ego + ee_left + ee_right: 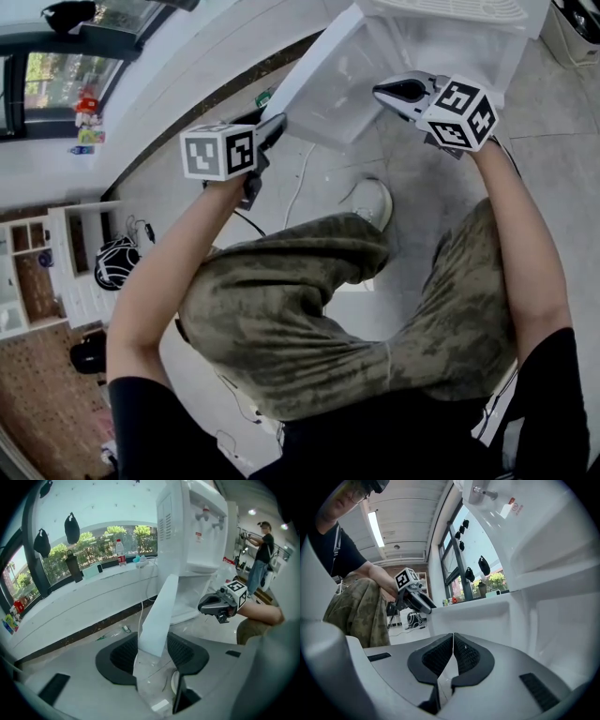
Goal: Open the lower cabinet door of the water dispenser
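- the lower cabinet door already stands swung well out from the water dispenser. in the head view it is a white slab running from 1 o'clock at the hinge side down to 7 o'clock at its free end.
- that free end is right in the left gripper. in the left gripper view the door's thin edge comes up from between the pads and heads off to 12 o'clock, toward the dispenser body.
- both pads look to be pressing the door's faces, so i'd call the left gripper grasping the door, held wide because the panel is thick.
- over at 3 o'clock of that free end, the right gripper hangs in front of the open cabinet, apart from the door. its jaws are clenched tight together with nothing in them.
- the left hand is clearly the nearer one. any further swing, by my judgement, would go across the door's long line, pulling the free end away from the cabinet mouth.
- the count: one dispenser, one lower door, two taps up on the front, two grippers.
- further out, one bottle stands on the window ledge and one other person is far off at 2 o'clock in the left gripper view.
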{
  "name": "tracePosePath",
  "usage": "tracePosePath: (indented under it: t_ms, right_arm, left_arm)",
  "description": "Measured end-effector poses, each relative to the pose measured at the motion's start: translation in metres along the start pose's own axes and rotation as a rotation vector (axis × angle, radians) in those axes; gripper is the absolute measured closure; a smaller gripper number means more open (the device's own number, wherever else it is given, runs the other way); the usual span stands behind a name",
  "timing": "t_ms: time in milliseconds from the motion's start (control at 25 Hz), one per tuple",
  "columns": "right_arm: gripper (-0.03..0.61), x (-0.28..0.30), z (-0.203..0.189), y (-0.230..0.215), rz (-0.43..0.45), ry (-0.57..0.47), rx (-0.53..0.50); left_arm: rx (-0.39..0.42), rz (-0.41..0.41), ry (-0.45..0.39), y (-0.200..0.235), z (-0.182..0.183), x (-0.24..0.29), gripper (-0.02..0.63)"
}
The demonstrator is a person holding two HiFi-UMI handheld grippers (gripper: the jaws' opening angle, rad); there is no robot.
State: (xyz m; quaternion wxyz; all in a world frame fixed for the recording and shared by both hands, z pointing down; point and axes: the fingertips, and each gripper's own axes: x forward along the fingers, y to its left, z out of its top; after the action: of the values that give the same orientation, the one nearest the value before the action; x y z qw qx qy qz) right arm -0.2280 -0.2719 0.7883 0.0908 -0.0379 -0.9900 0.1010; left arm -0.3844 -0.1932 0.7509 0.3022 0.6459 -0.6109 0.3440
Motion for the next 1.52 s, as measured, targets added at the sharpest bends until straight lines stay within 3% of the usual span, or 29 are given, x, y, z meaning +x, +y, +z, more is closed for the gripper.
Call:
tracePosePath:
  t_ms: [280,520,680,920,1280,1520]
  right_arm:
    - [0.575,-0.008,-0.006,-0.016,-0.067,0.006,-0.030]
    - [0.578,-0.021,-0.001,-0.006,-0.013,-0.036,-0.051]
    - [0.578,-0.035,-0.013,-0.011,-0.026,0.002,-0.068]
    - [0.578,-0.051,-0.007,-0.017,-0.042,-0.020,-0.061]
    - [0.578,-0.057,-0.007,-0.012,-0.055,0.000,-0.076]
    - [0.578,-0.071,-0.012,-0.007,-0.055,0.041,-0.090]
  left_arm:
    - [0.020,0.020,0.010,0.016,0.003,0.005,0.416]
    - [0.044,0.044,0.017,0.032,0.008,0.009,0.416]
    - [0.055,0.076,0.006,0.047,0.013,0.013,0.416]
    - [0.041,0.120,-0.023,0.063,0.021,0.017,0.416]
    - [0.022,0.123,-0.060,0.059,0.018,0.013,0.411]
    - [-0.004,0.136,-0.104,0.056,0.019,-0.012,0.347]
